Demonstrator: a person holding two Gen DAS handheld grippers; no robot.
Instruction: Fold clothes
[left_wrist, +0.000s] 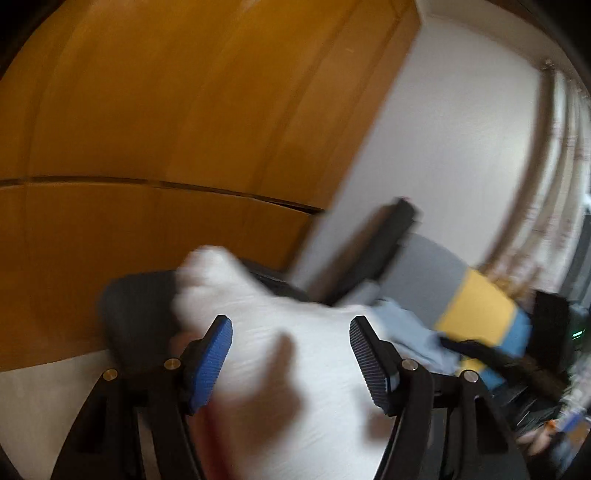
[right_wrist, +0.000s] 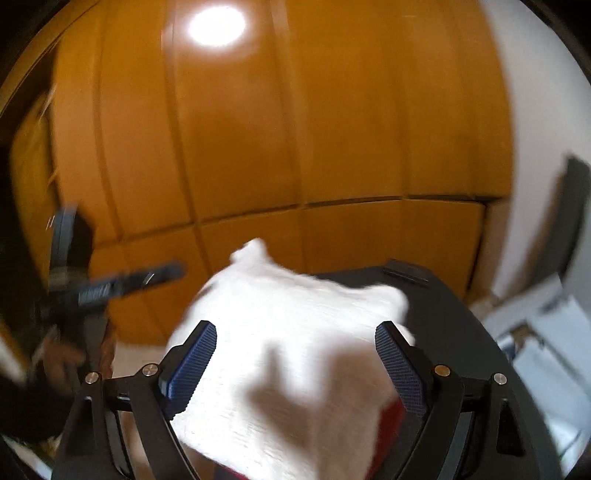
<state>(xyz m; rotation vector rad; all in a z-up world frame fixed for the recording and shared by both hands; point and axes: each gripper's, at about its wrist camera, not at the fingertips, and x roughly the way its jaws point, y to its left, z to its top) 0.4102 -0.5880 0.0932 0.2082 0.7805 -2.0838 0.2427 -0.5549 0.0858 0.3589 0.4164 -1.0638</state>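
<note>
A white garment (left_wrist: 295, 354) lies bunched on a dark round table (left_wrist: 136, 314), blurred by motion. My left gripper (left_wrist: 291, 365) is open, its blue pads apart above the cloth, holding nothing. In the right wrist view the same white garment (right_wrist: 291, 339) lies on the dark table (right_wrist: 454, 325), with a red patch (right_wrist: 391, 417) at its lower right. My right gripper (right_wrist: 295, 365) is open above the cloth and empty. The left gripper (right_wrist: 122, 284) shows blurred at the left of that view.
An orange wooden wardrobe (right_wrist: 295, 147) stands behind the table. A white wall (left_wrist: 443, 147) is to the right. A grey, yellow and blue cloth (left_wrist: 480, 317) and a light blue garment (left_wrist: 406, 328) lie at the right. A dark object (left_wrist: 391, 229) stands against the wall.
</note>
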